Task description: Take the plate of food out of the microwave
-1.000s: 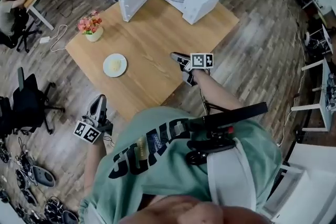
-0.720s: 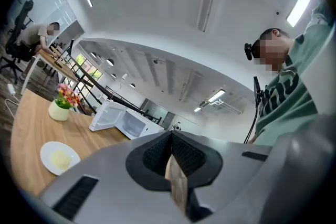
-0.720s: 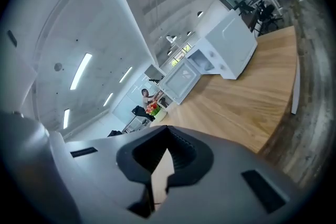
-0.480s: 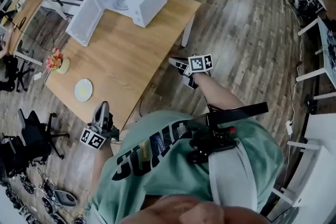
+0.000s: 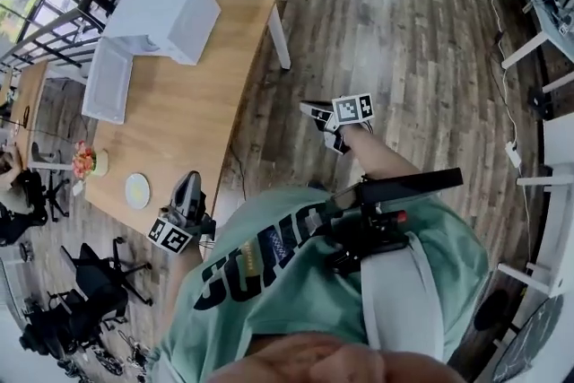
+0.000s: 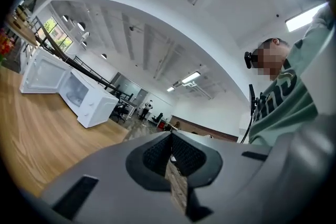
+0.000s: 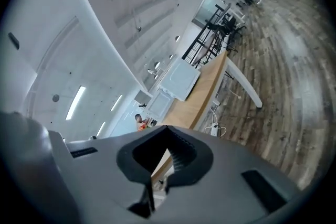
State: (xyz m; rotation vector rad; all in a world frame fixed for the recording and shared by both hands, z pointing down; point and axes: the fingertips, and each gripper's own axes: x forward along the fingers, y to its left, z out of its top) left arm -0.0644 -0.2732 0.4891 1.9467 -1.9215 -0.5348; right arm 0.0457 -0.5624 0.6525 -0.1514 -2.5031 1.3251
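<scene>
The white microwave stands at the far end of the wooden table, its door swung open. A white plate of yellowish food lies on the table's near left part, outside the microwave. My left gripper hangs off the table's near edge, to the right of the plate, shut with nothing in it. My right gripper is over the floor to the right of the table, also shut and empty. The microwave shows across the tabletop in the left gripper view, and far off in the right one.
A small pot of pink flowers stands on the table's left edge, near the plate. Black office chairs crowd the floor at lower left. A black railing runs behind the microwave. White desks stand at the right over wooden floor.
The head view has swung away: table, microwave and plate have slid left and shrunk. Both grippers have come back off the table. The plate lies where it was.
</scene>
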